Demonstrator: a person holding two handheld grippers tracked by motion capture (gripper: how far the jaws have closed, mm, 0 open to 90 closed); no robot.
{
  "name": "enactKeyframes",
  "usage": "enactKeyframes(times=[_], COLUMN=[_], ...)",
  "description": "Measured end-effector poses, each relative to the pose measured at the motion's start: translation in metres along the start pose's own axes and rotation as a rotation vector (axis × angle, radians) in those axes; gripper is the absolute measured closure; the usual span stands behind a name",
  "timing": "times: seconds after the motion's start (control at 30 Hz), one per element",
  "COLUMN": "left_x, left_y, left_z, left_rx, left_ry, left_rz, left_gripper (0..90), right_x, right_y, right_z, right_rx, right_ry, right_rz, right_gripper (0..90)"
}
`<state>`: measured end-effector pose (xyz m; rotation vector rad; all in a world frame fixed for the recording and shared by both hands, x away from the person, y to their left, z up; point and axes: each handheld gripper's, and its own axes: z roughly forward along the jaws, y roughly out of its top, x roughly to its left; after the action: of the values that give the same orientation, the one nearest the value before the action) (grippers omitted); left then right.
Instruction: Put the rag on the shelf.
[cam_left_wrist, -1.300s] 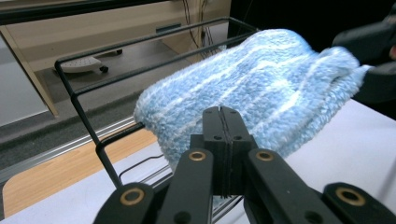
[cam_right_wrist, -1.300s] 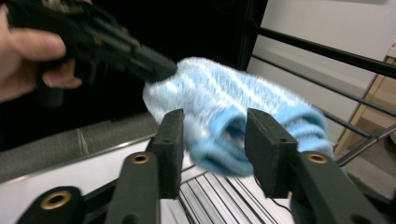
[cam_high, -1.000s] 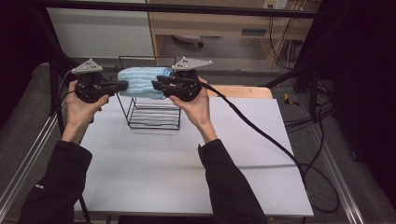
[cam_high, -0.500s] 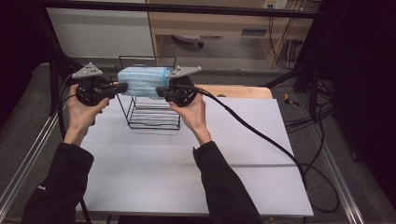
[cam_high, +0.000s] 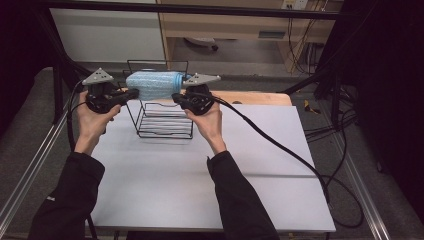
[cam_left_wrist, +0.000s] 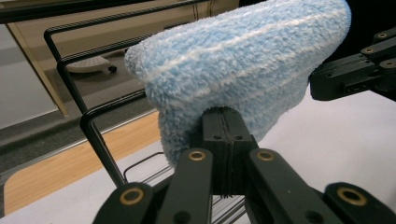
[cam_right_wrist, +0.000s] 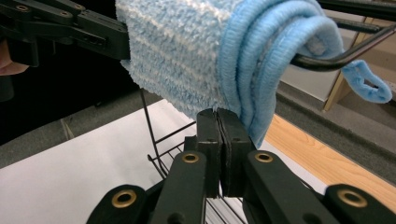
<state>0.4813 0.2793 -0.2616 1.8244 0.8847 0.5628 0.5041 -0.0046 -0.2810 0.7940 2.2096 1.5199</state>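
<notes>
Both tongs, left (cam_high: 134, 93) and right (cam_high: 175, 97), are clamped on the lower edges of a fluffy blue striped towel (cam_high: 154, 85), draped between them over a black wire rack (cam_high: 164, 120).

The towel (cam_left_wrist: 243, 60) is looking like thick blue cloth, fluffy and rough with a looped pile, its hem (cam_right_wrist: 252, 70) showing a smoother ribbed edge. The rack (cam_high: 165, 117) is appearing as thin black wire, smooth and slightly glossy. The left gripper (cam_left_wrist: 223, 140) and right gripper (cam_right_wrist: 217, 135) are showing matt black plastic with brass-coloured rivets. The table (cam_high: 200, 180) is looking smooth, matt and pale, with a wood strip (cam_high: 260, 97) at its far edge
</notes>
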Motion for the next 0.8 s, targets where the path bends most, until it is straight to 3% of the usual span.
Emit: enactKeyframes(times=[0.3,0.8], left_x=[-0.003,-0.009], left_y=[0.000,0.003], left_z=[-0.012,-0.033], left_rx=[-0.008,0.011], left_ry=[0.001,0.042], left_rz=[-0.008,-0.017], left_gripper=[81.9,59.0], right_x=[0.006,0.011], right_y=[0.005,0.016], right_z=[-0.014,-0.046], right_rx=[-0.021,-0.044], right_ry=[0.027,0.029], right_rz=[-0.011,-0.014], right_gripper=[82.3,59.3])
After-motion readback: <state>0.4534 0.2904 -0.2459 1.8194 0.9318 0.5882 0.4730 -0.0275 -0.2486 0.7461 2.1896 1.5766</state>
